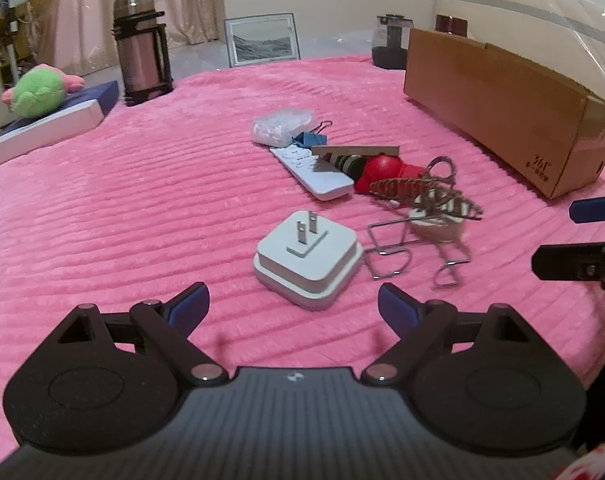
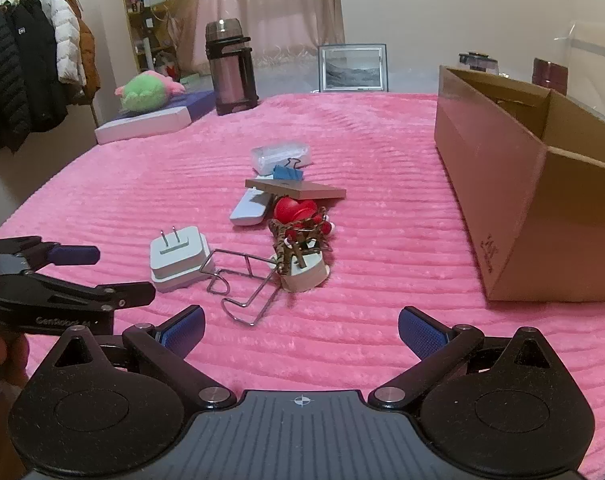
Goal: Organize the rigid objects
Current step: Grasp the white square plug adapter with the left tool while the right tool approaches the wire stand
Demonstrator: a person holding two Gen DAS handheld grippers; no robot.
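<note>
Box (image 2: 502, 184) open-topped, contents unclear

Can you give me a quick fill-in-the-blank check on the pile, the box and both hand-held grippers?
1. The white plug adapter lies with its prongs pointing ____.
2. The blue binder clip sits next to the clear ____ bag.
3. The cardboard box stands with its top ____.
4. The left hand-held gripper and right hand-held gripper both hold ____.

Missing words: up; plastic; open; nothing
</note>
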